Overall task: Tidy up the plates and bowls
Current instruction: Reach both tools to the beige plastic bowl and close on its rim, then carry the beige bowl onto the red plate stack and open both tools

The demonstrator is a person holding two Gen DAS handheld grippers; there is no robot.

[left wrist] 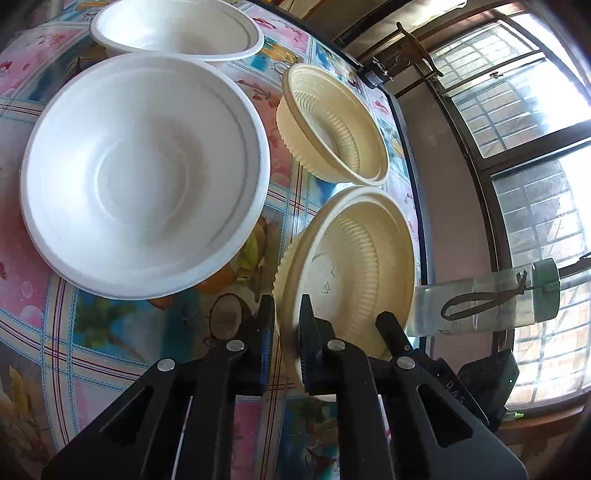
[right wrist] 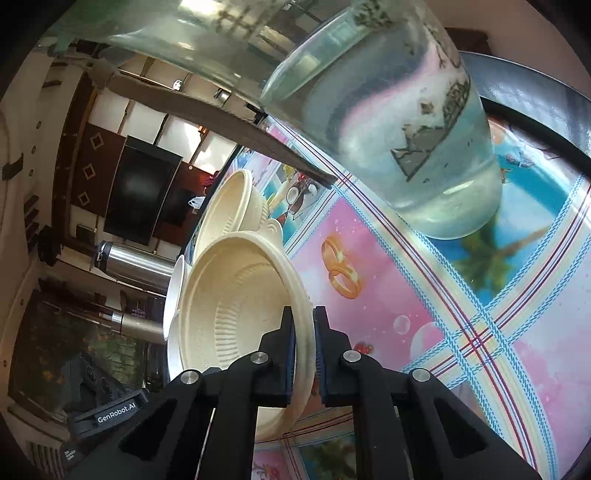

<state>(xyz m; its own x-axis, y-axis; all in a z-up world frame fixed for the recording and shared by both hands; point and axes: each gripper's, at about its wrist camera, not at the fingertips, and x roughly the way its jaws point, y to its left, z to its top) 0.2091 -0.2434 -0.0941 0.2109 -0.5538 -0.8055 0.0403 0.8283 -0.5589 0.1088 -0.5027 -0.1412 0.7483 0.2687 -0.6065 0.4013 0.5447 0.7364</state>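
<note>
Left gripper [left wrist: 287, 314]: black fingers nearly closed on the near rim of a cream ribbed bowl [left wrist: 354, 266], one finger inside the wall, one outside. Right gripper [right wrist: 303, 325]: likewise pinched thin on the rim of what I judge is the same bowl [right wrist: 240, 295], opposite side. In the left view the second tool's black tip shows at that rim, just right of the left fingers.

Bowl sits directly ahead of both fingertips, tipped, mouth turned partly toward each camera; whether its base touches the patterned tablecloth [left wrist: 48, 280] I cannot tell. It is round, no long axis; its opening axis leans off vertical.

Ahead of the left gripper: a second cream bowl [left wrist: 332, 125], tilted. Ahead-left: a large white foam bowl [left wrist: 144, 173], another white bowl [left wrist: 177, 29] beyond it. A clear water bottle [right wrist: 402, 133] stands ahead-right of the right gripper, near.

Risks (judgement):
- thin rim may buckle or slip from the two pinches if the hands pull apart;
- a swing right could knock the bottle;
- tilt may snag when nesting into the far cream bowl.
</note>
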